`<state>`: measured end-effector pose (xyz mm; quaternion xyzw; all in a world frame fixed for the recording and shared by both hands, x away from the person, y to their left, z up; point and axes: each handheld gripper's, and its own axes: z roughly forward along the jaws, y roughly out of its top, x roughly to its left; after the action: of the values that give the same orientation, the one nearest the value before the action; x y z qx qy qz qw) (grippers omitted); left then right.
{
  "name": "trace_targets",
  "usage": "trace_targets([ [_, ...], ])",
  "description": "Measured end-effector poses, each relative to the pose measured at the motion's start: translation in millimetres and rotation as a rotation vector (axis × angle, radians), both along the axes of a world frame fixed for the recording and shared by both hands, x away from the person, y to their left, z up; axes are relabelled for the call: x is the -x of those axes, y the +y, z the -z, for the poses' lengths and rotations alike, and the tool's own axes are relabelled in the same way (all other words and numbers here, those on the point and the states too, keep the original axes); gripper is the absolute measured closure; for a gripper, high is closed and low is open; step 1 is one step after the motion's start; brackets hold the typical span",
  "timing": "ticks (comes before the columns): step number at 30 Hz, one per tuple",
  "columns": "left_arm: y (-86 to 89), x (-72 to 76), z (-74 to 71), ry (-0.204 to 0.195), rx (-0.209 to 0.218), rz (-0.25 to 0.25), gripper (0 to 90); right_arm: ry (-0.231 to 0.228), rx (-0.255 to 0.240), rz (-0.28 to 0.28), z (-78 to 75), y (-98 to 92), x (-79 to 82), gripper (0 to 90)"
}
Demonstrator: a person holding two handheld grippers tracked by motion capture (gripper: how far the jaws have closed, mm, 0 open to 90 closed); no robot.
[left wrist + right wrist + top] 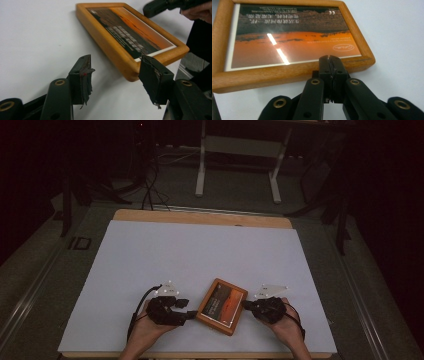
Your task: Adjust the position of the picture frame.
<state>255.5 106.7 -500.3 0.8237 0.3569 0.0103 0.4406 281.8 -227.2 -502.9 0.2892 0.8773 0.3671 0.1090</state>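
Nearest the person, the left gripper [189, 315] stands with its jaws apart and nothing between them; its worn pads [83, 75] straddle the near corner of the wooden picture frame [222, 306] without pressing it. Just ahead of those jaws the frame lies flat on the white table cover [150, 255], turned askew.

Beyond the frame, the right gripper [246, 304] has its jaws closed together, tips touching the frame's wooden edge [287, 75] and gripping nothing.

The risks, as I judge them: the closed right tips can only push, so the frame may slide or spin toward the left jaws instead of lifting. If the left jaws close on the rounded corner, the frayed pads could slip off. A tip straying onto the glass [287, 47] could scratch it.
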Motion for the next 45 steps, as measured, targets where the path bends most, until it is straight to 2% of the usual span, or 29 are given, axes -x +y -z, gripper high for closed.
trace_targets([
  [4,-7.8,1.0,1.8,0.019,0.005,0.017,42.4,-0.023,-0.038,-0.012,-2.8,2.7,2.0,84.3],
  [6,-11.3,2.1,1.7,0.029,-0.007,0.021,42.4,-0.029,-0.064,-0.011,-2.8,4.7,1.8,84.8],
  [8,-16.0,3.5,1.1,0.025,-0.027,0.030,41.9,-0.024,-0.060,-0.021,-1.1,8.0,0.9,86.1],
  [12,-21.7,3.8,2.8,0.051,-0.014,0.036,41.1,-0.013,-0.052,-0.037,1.3,14.2,0.7,89.5],
  [15,-26.9,5.3,2.3,0.051,-0.018,0.045,40.5,-0.001,-0.048,-0.040,2.4,15.8,-0.5,89.8],
  [23,-36.8,5.9,4.0,0.079,0.010,0.051,33.8,0.033,-0.061,-0.044,4.7,10.0,-0.6,89.9],
  [27,-39.0,3.9,4.6,0.119,0.051,0.050,32.1,0.049,-0.057,-0.048,6.4,6.7,0.2,89.9],
  [32,-46.5,4.6,6.1,0.153,0.069,0.080,36.5,0.066,-0.049,-0.055,8.9,3.7,1.0,89.9],
  [35,-53.6,6.0,5.8,0.156,0.070,0.092,41.1,0.072,-0.042,-0.056,9.8,3.1,1.7,90.0],
  [38,-58.2,6.8,4.7,0.156,0.060,0.051,44.5,0.065,-0.039,-0.057,11.1,2.3,3.3,90.0],
  [41,-58.8,3.5,3.8,0.180,0.060,0.030,49.6,0.058,-0.028,-0.064,10.4,3.2,3.9,90.0],
  [45,-62.5,1.2,-0.2,0.170,0.037,0.001,52.9,0.054,-0.017,-0.071,9.5,2.1,4.0,89.9],
])
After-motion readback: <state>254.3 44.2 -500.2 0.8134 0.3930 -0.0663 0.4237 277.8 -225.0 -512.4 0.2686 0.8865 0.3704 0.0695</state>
